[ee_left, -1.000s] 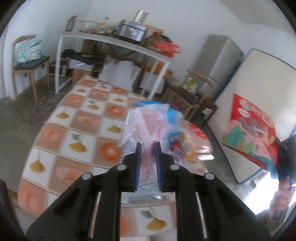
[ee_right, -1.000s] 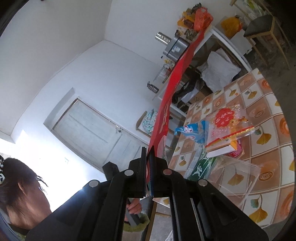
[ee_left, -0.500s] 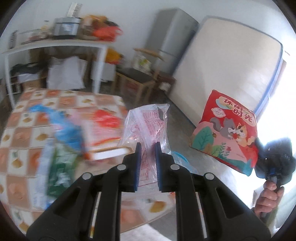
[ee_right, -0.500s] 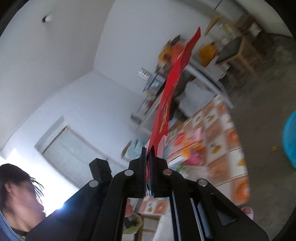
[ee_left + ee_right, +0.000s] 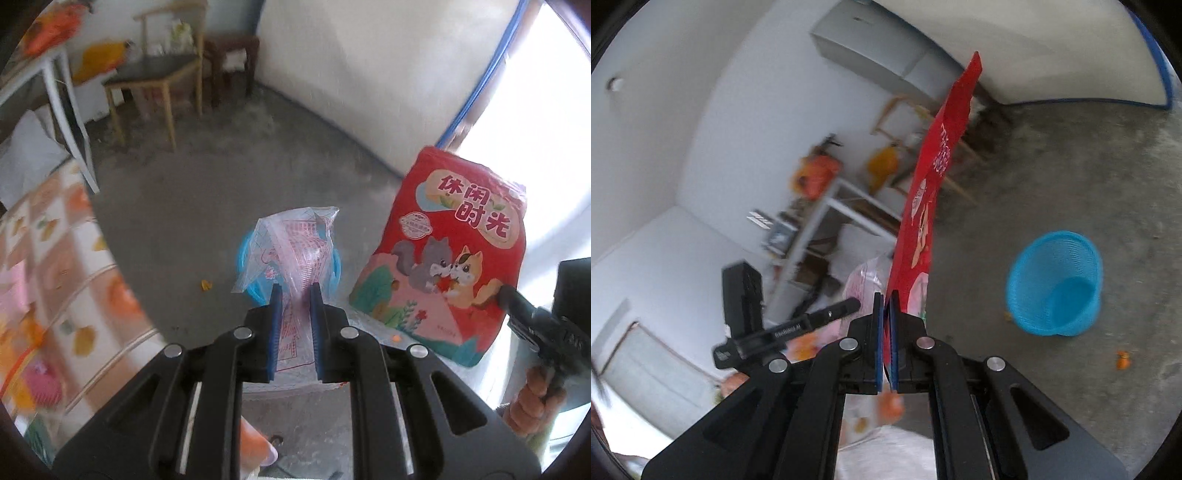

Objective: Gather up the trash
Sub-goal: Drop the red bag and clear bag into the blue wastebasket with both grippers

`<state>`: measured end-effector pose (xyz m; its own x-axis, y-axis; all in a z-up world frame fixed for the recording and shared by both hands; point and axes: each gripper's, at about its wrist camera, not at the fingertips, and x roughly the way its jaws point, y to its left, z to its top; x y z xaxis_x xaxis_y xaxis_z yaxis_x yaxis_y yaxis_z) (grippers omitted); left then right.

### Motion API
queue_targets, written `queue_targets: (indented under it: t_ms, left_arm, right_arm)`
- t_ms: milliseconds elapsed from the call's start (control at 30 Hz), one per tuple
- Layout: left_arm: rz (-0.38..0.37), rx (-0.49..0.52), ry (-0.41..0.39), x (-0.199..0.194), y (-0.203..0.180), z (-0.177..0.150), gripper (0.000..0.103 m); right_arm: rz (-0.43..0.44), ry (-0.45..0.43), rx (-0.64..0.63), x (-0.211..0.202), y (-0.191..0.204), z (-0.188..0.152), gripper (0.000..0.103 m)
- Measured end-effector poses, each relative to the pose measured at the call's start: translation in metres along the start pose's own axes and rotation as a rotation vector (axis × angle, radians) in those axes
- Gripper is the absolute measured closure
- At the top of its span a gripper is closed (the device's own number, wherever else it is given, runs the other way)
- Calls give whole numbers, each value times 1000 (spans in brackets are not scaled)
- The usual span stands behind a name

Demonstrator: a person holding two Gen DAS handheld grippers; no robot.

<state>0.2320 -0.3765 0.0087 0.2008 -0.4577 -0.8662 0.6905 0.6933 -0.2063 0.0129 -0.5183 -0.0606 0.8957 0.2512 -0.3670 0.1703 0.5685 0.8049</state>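
Bare concrete floor [image 5: 1052,177] now fills both views where the tiled table top [image 5: 55,266] did a second ago; both grippers have swung away from the table toward the blue basket [image 5: 1057,284] standing on the floor. That suggests pickup is done and the drop is next.

Seen from the left wrist, the left gripper [image 5: 294,295] has its pads closed partway on a clear plastic bag with red print [image 5: 295,243], which hangs directly over the basket. The right gripper [image 5: 885,306] is clamped nearly flat on the edge of a red snack bag [image 5: 443,254], held off to the right of the basket and not yet above it.

Near the basket, small orange scraps [image 5: 1123,360] lie on the floor. A wooden chair [image 5: 159,70] and a leaning mattress [image 5: 369,74] stand well beyond the basket, out of the way. Nothing blocks the basket's open mouth, though the light bags may drift when released.
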Motion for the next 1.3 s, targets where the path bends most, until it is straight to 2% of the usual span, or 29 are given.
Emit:
queue_targets:
  t_ms: [233, 333, 433, 500, 533, 600, 733, 967, 1100, 1300]
  left_arm:
    - [47, 0, 193, 113, -2, 38, 89]
    - [52, 7, 245, 150, 2, 52, 88]
    - [68, 19, 246, 177, -1, 69, 83]
    - [84, 22, 235, 189, -3, 77, 55]
    - [106, 19, 225, 193, -1, 80, 52]
    - [96, -11, 210, 191, 2, 82, 51]
    - [24, -54, 184, 176, 11, 83, 50]
    - [-20, -33, 98, 117, 5, 80, 47]
    - [-71, 38, -4, 46, -15, 57, 37]
    - [-122, 39, -167, -57, -16, 4, 31]
  right_arm:
    - [-189, 107, 56, 91, -60, 11, 100]
    - [-255, 134, 99, 128, -89, 18, 100]
    - [-347, 126, 116, 152, -112, 21, 97]
    - [-421, 131, 141, 170, -149, 32, 81]
    - [-467, 130, 162, 176, -165, 30, 65]
    - [-529, 121, 194, 180, -184, 24, 63]
    - [-524, 94, 207, 169, -191, 12, 63]
    - [-525, 45, 130, 128, -170, 5, 63]
    - [-516, 31, 30, 105, -127, 5, 62]
    - [-481, -14, -191, 72, -42, -7, 42]
